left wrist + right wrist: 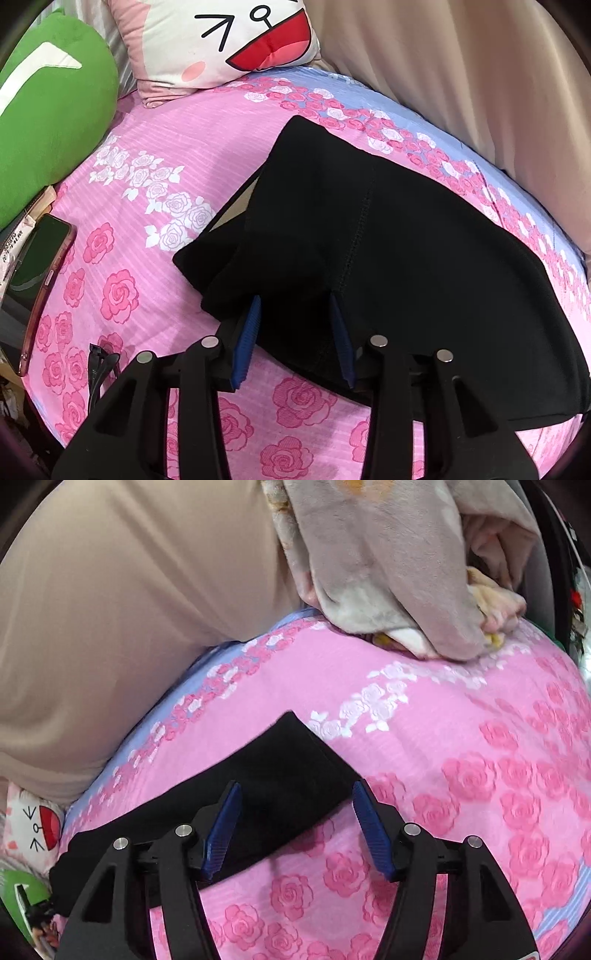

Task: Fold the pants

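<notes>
Black pants (pixel 388 240) lie folded in a thick stack on a pink rose-print bed sheet (pixel 166 147). My left gripper (pixel 295 299) comes down on their near left part. Black cloth fills the gap between its blue pads (pixel 251 325), which are shut on the fold. In the right wrist view one end of the pants (pixel 277 768) lies flat, its corner pointing away. My right gripper (pixel 295 786) hovers over that end, its blue pads (pixel 365 819) wide apart and free of the cloth. Pink sheet (pixel 443 720) shows between them.
A green pillow (pixel 48 122) and a cat-face cushion (pixel 221 37) sit at the bed's head. A phone in a pink case (pixel 40 266) lies at the left edge. Beige fabric (pixel 110 627) runs along the far side. A plush blanket (pixel 388 572) is heaped beyond the right gripper.
</notes>
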